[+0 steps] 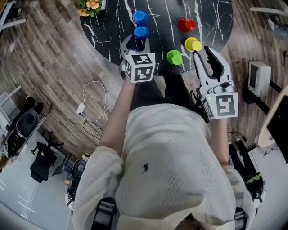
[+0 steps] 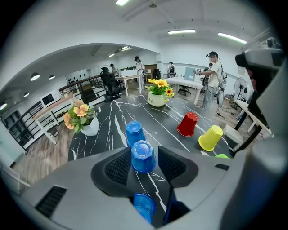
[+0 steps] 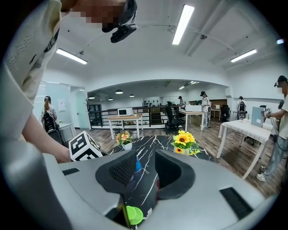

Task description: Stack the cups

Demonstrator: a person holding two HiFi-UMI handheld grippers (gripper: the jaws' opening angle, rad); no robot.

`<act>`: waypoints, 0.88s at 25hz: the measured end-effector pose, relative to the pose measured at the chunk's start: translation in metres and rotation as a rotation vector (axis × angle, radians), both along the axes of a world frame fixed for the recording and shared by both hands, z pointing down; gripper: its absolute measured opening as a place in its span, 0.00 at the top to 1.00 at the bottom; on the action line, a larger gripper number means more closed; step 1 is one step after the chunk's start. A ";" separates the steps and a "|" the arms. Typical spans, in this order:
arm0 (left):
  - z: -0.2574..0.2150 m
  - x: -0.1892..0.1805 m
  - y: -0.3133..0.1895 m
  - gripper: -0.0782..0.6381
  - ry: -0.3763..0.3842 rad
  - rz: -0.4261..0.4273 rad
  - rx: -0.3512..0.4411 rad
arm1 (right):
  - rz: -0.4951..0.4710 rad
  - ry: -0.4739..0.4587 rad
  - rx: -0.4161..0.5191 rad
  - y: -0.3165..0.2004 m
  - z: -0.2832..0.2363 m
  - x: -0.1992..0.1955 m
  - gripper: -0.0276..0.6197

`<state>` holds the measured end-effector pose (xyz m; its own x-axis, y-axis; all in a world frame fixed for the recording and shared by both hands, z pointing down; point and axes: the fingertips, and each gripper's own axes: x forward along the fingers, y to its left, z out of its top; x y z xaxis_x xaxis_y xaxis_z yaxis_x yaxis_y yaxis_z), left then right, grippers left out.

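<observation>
On the black marble table (image 1: 211, 18) three blue cups stand upside down in a row: far (image 1: 140, 17), middle (image 1: 141, 32) and near (image 1: 136, 43). My left gripper (image 1: 133, 47) hangs over the near one, open. In the left gripper view the middle blue cup (image 2: 143, 156) shows in the gap of the left gripper (image 2: 143, 166), untouched, and the near cup (image 2: 144, 206) sits below. A red cup (image 1: 186, 24), yellow cup (image 1: 192, 44) and green cup (image 1: 174, 57) stand to the right. My right gripper (image 1: 202, 53) is open and empty beside the yellow cup, with the green cup (image 3: 132, 214) below the right gripper (image 3: 146, 173).
A pot of orange flowers (image 1: 90, 5) stands at the table's far left edge, and a pot of yellow flowers (image 2: 158, 92) at the back. Cables (image 1: 92, 112) lie on the wooden floor. People and desks fill the room behind.
</observation>
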<state>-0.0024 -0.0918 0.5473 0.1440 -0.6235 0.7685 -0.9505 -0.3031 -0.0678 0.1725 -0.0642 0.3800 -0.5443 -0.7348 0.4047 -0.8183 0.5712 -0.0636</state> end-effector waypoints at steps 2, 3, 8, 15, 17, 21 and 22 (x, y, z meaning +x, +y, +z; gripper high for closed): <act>-0.006 -0.001 0.007 0.61 0.011 -0.008 0.006 | -0.016 -0.001 0.005 0.001 -0.002 -0.003 0.74; -0.010 -0.002 0.011 0.61 0.016 -0.011 0.008 | -0.023 -0.001 0.007 0.001 -0.003 -0.005 0.74; -0.020 -0.011 0.031 0.60 0.024 -0.031 0.003 | -0.054 -0.007 0.006 -0.001 -0.006 -0.011 0.74; -0.012 -0.035 0.065 0.58 0.005 -0.067 -0.045 | -0.087 -0.006 0.018 -0.002 -0.008 -0.024 0.74; -0.006 -0.040 0.076 0.58 -0.004 -0.068 -0.065 | -0.088 -0.012 0.021 -0.001 -0.009 -0.027 0.74; 0.007 -0.050 0.095 0.57 -0.028 -0.064 -0.109 | -0.099 -0.001 0.010 0.003 -0.006 -0.030 0.74; 0.011 -0.052 0.099 0.57 -0.033 -0.060 -0.121 | -0.099 0.001 0.009 0.004 -0.006 -0.030 0.74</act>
